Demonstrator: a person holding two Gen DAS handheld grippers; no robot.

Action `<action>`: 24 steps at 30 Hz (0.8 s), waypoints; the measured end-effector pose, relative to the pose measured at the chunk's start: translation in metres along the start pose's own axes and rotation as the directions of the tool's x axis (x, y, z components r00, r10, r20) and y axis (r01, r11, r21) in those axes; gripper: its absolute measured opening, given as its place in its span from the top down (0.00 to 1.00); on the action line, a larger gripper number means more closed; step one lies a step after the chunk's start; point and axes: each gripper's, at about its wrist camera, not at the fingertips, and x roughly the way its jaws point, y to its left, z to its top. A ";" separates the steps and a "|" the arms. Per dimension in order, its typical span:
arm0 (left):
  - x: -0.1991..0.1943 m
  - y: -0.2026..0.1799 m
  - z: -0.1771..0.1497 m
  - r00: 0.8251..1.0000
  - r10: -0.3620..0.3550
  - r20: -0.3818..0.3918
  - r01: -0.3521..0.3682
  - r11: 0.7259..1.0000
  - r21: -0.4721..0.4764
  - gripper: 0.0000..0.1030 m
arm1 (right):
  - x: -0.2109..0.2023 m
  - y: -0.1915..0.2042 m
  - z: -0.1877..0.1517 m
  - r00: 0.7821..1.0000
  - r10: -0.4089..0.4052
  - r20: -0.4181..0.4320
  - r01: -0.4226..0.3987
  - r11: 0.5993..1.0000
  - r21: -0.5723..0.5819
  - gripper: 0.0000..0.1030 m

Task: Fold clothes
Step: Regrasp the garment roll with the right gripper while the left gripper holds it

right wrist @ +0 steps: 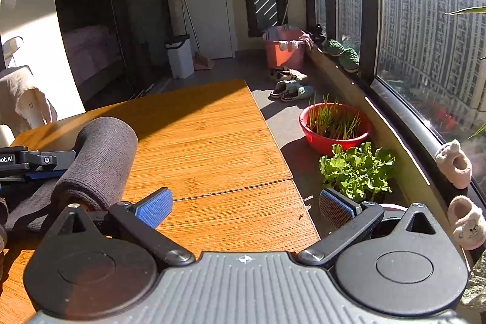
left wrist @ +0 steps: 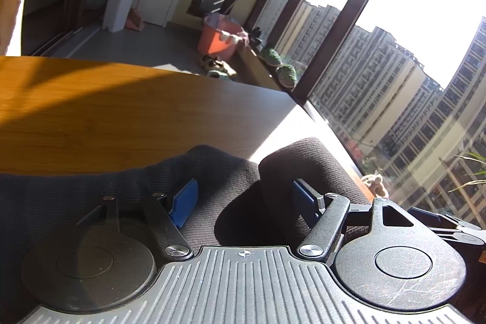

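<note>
The dark knit garment (left wrist: 231, 172) lies between the spread fingers of the left gripper (left wrist: 243, 196), at the table's (right wrist: 212, 141) left edge. The right gripper (right wrist: 246, 208), spread and empty, hovers beside it; the garment's rolled fold (right wrist: 100, 160) lies to its left, long axis pointing away.

Dark garment (left wrist: 76, 190) cut off at left edge; extent unclear

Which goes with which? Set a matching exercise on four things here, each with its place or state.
Things:
1. dark garment
2. red basin
3. white bin
4. right gripper

Descriptions:
A. on the floor, holding grass-like shoots
B. jaws open, above the wooden table
C. rolled at one end, lying on the table
D. beside the white door, far end

Pairs: 1-C, 2-A, 3-D, 4-B
</note>
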 end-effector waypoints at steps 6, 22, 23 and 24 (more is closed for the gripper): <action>0.002 0.001 0.002 1.000 -0.004 -0.003 0.004 1.000 -0.005 0.27 | -0.008 0.010 -0.005 0.995 0.070 0.071 -0.070 0.998 -0.007 0.00; -0.001 0.010 -0.002 1.000 -0.025 -0.002 0.025 0.999 -0.030 0.27 | 0.011 -0.021 0.012 0.999 -0.046 -0.009 0.046 0.999 0.027 0.00; -0.001 0.010 -0.002 1.000 -0.027 -0.002 0.027 0.999 -0.029 0.26 | 0.007 -0.020 0.011 1.000 -0.009 -0.005 0.009 0.999 0.037 0.00; -0.001 0.010 -0.003 1.000 -0.029 -0.002 0.029 0.999 -0.028 0.26 | 0.006 -0.017 0.009 1.000 0.004 -0.002 -0.004 0.999 0.036 0.00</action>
